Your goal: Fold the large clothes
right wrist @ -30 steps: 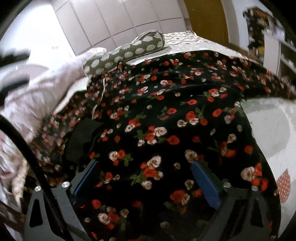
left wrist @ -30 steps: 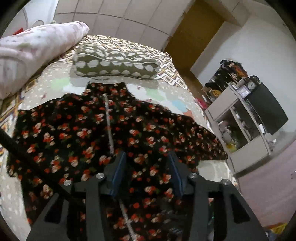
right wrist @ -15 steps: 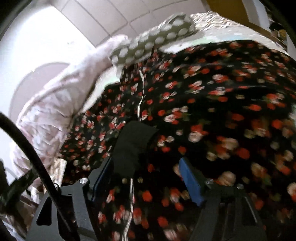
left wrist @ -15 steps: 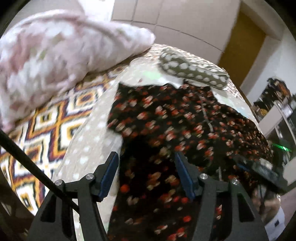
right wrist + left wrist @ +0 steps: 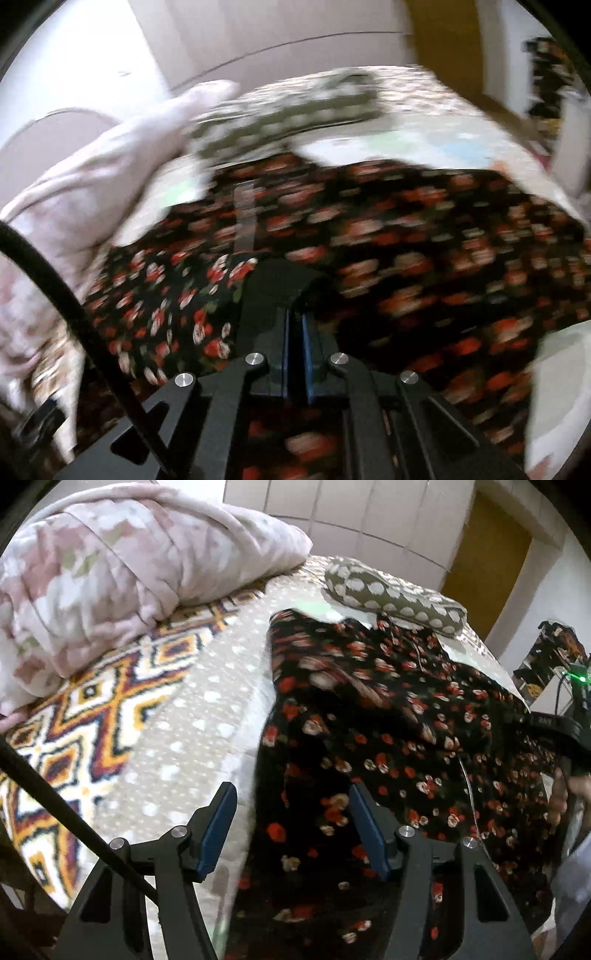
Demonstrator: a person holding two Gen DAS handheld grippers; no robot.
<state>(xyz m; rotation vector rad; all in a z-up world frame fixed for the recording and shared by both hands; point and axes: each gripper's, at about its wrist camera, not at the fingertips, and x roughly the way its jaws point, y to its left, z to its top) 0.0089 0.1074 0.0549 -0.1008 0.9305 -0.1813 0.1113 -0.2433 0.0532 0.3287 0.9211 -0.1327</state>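
Lying across the beige polka-dot bedspread (image 5: pixel 192 716), the black garment with red and cream flowers (image 5: pixel 399 746) runs lengthwise toward the olive white-spotted pillow (image 5: pixel 395 594), neckline nearest it. A pink mottled fleece blanket (image 5: pixel 122 565) is heaped on the bed's left. The left gripper (image 5: pixel 291 830) hangs wide apart over the garment's left edge, holding nothing. The right gripper (image 5: pixel 294 332) is pinched closed on a black fabric tab (image 5: pixel 280 284) of the garment.

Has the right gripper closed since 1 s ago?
Yes. The right gripper was wide open over the floral dress; now it is shut on a black fold of it, nearer the spotted pillow.
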